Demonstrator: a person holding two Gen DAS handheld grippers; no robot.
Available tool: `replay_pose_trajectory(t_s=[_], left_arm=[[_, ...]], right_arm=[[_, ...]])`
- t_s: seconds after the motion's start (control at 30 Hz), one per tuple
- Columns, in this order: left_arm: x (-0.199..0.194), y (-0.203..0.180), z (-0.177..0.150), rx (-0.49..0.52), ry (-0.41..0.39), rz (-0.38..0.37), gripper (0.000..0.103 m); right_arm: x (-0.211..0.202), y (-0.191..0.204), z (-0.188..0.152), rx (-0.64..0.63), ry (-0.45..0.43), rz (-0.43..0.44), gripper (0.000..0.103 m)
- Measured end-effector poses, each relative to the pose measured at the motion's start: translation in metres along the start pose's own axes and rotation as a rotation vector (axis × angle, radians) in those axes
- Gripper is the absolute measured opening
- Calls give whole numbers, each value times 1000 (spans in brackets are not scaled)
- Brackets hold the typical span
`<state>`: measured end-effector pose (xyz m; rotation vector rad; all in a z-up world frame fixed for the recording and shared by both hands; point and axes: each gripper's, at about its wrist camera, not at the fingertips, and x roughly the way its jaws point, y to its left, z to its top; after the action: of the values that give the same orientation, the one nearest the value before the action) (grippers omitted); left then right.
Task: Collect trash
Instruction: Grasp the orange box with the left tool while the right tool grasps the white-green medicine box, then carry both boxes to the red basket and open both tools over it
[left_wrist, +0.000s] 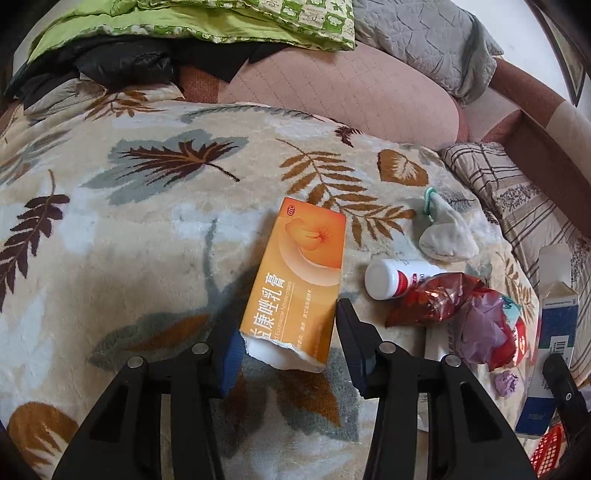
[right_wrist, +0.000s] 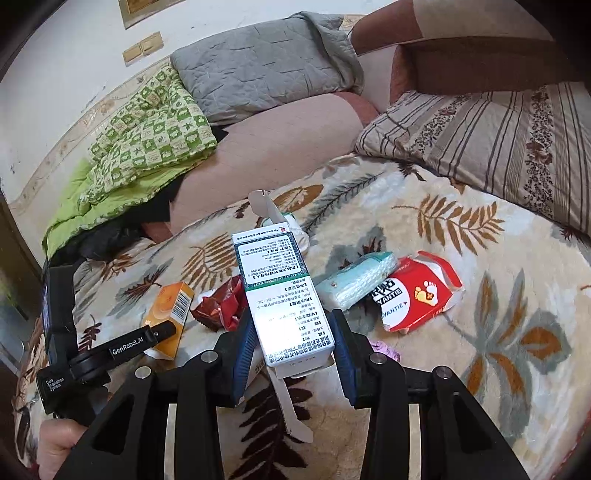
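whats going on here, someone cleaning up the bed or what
A person with a gripper in each hand is picking up litter from a leaf-print blanket. The right gripper is shut on a white and green box, lifted off the blanket. The left gripper is open around the torn end of an orange box. A white bottle, red wrapper and red packet lie loose.

An orange ointment box (left_wrist: 295, 284) with a torn open end lies flat on the leaf-patterned blanket (left_wrist: 110, 229). Beside it lie a white pill bottle (left_wrist: 397, 277), a crumpled red foil wrapper (left_wrist: 436, 299) and a torn red carton (right_wrist: 417, 293). A white-and-green medicine box (right_wrist: 284, 295) is lifted, flaps open.
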<state>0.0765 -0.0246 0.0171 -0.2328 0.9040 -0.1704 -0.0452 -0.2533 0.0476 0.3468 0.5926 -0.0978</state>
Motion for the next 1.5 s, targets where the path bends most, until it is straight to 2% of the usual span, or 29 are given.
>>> replay_pose_trajectory(t_s=[0.23, 0.4, 0.63, 0.87, 1.1, 1.5], left_arm=[[-26, -19, 0, 40, -77, -43, 46], [-59, -30, -4, 74, -173, -43, 46], [-101, -32, -20, 89, -233, -38, 46], [-152, -33, -53, 134, -284, -20, 46], [-193, -39, -97, 219, -321, -6, 46], [-227, -44, -149, 323, -388, 36, 46]], right_arm=[[-13, 1, 8, 0, -31, 13, 43], [-19, 1, 12, 23, -36, 14, 43], [-43, 4, 12, 19, -76, -8, 43], [-80, 1, -2, 48, -86, -10, 43], [-119, 11, -24, 5, -101, 4, 43], [-164, 13, -56, -38, -133, 13, 43]])
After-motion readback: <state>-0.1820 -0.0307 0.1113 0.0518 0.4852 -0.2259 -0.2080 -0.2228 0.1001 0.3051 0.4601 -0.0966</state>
